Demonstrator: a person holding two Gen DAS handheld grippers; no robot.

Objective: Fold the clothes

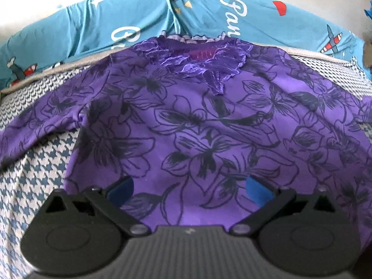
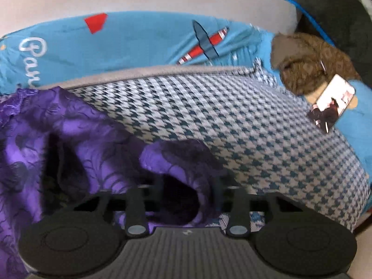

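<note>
Left wrist view: purple floral top (image 1: 209, 127) spread on bed; left hand-held gripper (image 1: 190, 186) gapes above hem, right hand-held gripper (image 2: 183, 186) apparently clamping a sleeve (image 2: 176, 162), ready for folding inward.

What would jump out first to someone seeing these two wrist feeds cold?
The purple floral top dominates, spread flat on the houndstooth blanket with its lace neckline at the far end. The left gripper hangs open over the near hem, while the right gripper sits in bunched purple fabric at the top's right side. Behind lies a bright blue sheet with planes, and a phone at the blanket's far right corner.
</note>
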